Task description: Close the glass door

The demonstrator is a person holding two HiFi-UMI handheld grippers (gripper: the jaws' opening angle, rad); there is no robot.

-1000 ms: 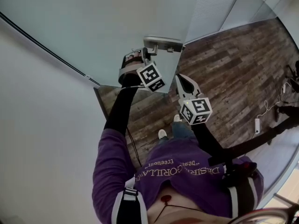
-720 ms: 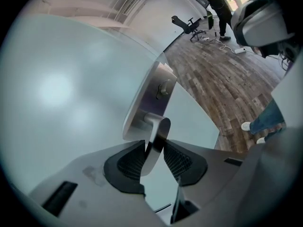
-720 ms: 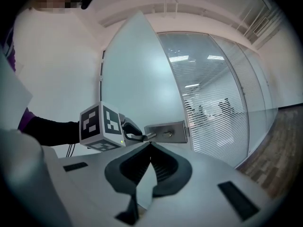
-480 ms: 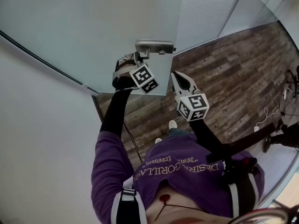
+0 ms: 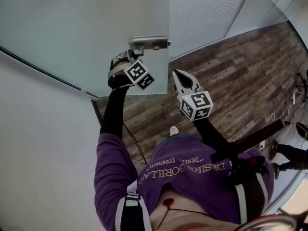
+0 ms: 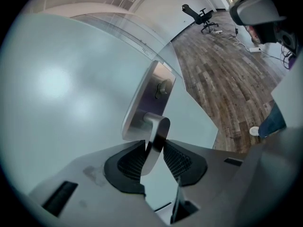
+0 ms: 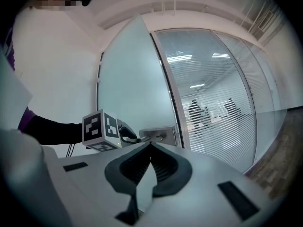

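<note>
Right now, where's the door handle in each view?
Head view: upper centre, door handle.
Left gripper view: centre, between the fingers.
Right gripper view: centre, small.
Shared landmark: the glass door.

A dark wood-plank floor ran through the room. Along its far edge stood a glass partition with lowered blinds, with ceiling lights bright behind them. A black office chair stood at the floor's far end. A plain white wall rose beside the floor.
</note>
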